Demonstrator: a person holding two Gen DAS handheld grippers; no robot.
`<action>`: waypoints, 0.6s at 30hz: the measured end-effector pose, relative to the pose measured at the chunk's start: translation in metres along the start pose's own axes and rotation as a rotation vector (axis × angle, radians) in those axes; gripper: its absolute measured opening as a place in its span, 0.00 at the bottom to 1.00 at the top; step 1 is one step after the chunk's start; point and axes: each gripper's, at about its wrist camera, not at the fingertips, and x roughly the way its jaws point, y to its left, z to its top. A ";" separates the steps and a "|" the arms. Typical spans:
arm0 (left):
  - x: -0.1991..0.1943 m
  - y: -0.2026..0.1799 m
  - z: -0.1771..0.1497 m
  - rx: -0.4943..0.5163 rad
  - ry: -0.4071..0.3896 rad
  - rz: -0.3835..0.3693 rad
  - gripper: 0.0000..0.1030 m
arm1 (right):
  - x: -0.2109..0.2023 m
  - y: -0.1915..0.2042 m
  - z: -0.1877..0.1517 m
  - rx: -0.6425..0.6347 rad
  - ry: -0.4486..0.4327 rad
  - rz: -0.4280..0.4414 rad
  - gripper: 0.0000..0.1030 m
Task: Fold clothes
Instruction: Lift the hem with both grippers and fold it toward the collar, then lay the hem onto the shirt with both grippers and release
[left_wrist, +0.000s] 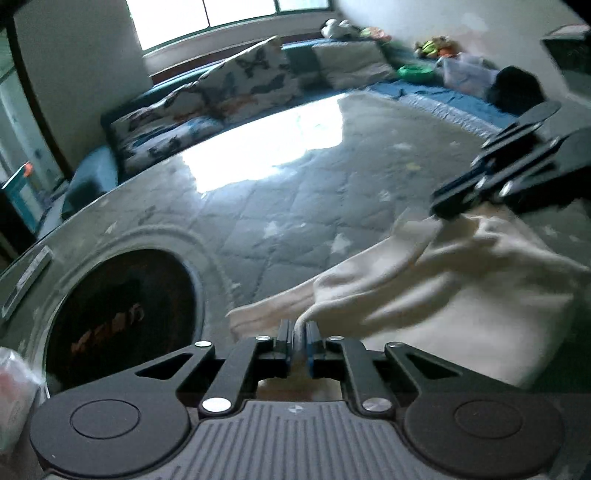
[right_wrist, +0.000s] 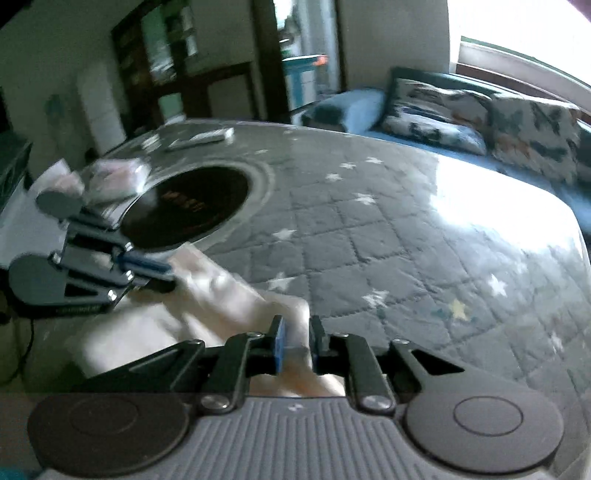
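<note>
A cream garment (left_wrist: 443, 277) lies bunched on the table's near side, one edge stretched between both grippers. In the left wrist view my left gripper (left_wrist: 299, 332) stands shut on a thin fold of it. My right gripper (left_wrist: 439, 210) comes in from the right, with cloth hanging from its tip. In the right wrist view the garment (right_wrist: 221, 295) runs from the right gripper (right_wrist: 297, 332), whose fingers stand a little apart with cloth filling the gap, over to the left gripper (right_wrist: 166, 277) at the left.
The table (left_wrist: 295, 221) has a grey quilted star-pattern cover under a glossy top and a dark round inset (right_wrist: 188, 206). A crumpled plastic bag (right_wrist: 110, 177) and a flat remote (right_wrist: 199, 138) lie at its far left. A blue sofa with butterfly cushions (right_wrist: 461, 114) stands behind.
</note>
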 end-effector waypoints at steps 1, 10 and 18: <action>0.000 0.000 -0.002 -0.002 -0.001 0.006 0.14 | -0.005 -0.005 -0.002 0.020 -0.009 -0.002 0.15; -0.016 -0.001 -0.004 -0.048 -0.037 0.061 0.32 | -0.048 -0.027 -0.055 0.083 0.024 -0.047 0.15; -0.044 -0.022 -0.003 -0.087 -0.080 0.028 0.40 | -0.039 -0.036 -0.076 0.204 -0.011 0.008 0.16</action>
